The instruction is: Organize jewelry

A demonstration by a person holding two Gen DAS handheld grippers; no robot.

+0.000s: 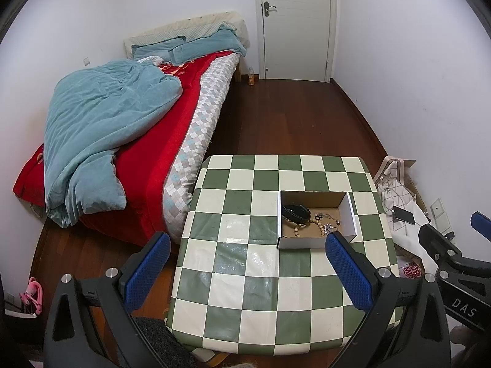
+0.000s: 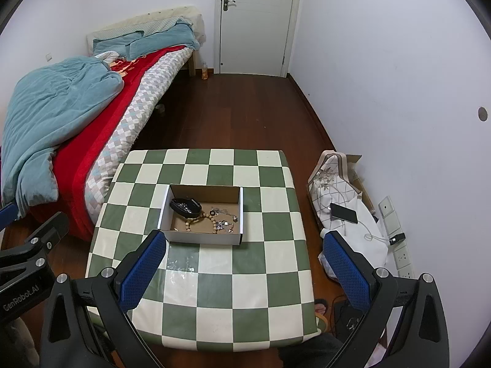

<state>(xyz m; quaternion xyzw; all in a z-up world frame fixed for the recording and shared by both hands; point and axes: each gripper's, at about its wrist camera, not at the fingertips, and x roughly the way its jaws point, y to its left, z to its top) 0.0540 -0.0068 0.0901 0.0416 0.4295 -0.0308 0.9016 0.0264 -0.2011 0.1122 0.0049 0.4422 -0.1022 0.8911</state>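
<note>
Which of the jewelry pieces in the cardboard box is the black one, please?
The black wristband, lying in the box's far-left part. The wooden bead bracelet beside it is tan, and the small chain pieces to its right are silvery.

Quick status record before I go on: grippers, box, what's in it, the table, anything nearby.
left gripper: open, holding nothing, above the table's near edge
right gripper: open, holding nothing, above the table
box: open cardboard tray on the checkered table, no lid visible
contents: black band at the left, wooden bead bracelet in the middle, tangled silver chains to the right
table outside box: no loose jewelry visible
nearby: phone on a white bag on the floor to the right; bed to the left
</note>
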